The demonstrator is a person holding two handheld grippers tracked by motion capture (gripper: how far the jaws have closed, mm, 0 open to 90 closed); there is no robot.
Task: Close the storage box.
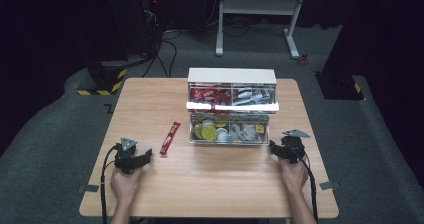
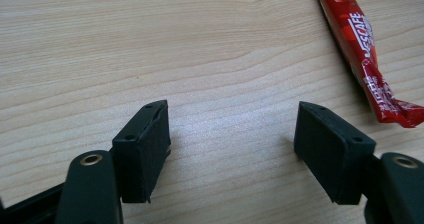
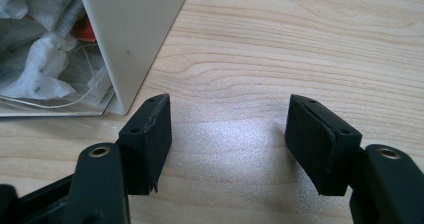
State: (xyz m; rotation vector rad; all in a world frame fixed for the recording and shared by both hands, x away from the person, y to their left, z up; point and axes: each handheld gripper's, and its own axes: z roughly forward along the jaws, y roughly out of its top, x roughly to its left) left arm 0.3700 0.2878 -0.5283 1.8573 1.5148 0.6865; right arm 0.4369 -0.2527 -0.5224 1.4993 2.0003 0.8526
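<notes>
Left gripper is sitting spread and empty beside the red coffee stick lying on the tabletop, so it is needing a low, lengthwise-centred pinch, while right gripper, also spread, is idling by the drawer box.

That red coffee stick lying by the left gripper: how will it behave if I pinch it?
The red coffee stick looks thin and flat, so probably light and somewhat floppy. Its glossy wrapper may slip between the fingers. Lying flat on the table, it shouldn't roll.
</notes>
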